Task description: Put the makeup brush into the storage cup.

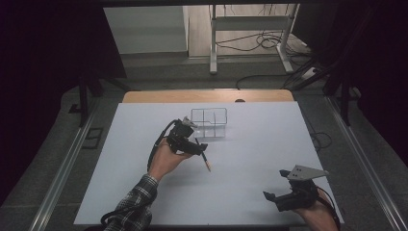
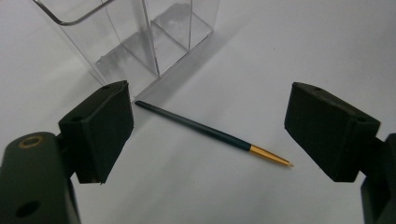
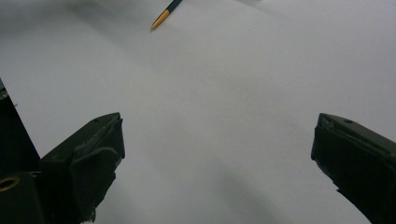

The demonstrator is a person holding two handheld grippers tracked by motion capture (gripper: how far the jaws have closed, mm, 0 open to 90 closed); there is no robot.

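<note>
The white table top [image 1: 144, 192] carries a clear acrylic organizer box [image 1: 209, 122] w/ several compartments, standing near the far edge; as far as I can see, nothing is in it. Just in front of the box lies the thin brush [image 2: 212, 133], flat on the table, its dark end almost touching the box corner, gold tip pointing away from it.

My judgement: the work is at an early stage. The brush is not picked up yet; what is left is to grip it, lift it and probably put it in a compartment.

The left gripper [image 2: 210, 126] hangs over the brush, jaws wide apart, nothing pressed btw. them. The right gripper [image 1: 270, 196] rests near the front edge, well apart, jaws also spread and empty.

The brush itself: slim dark handle, gold ferrule, fine pointed tip.
</note>
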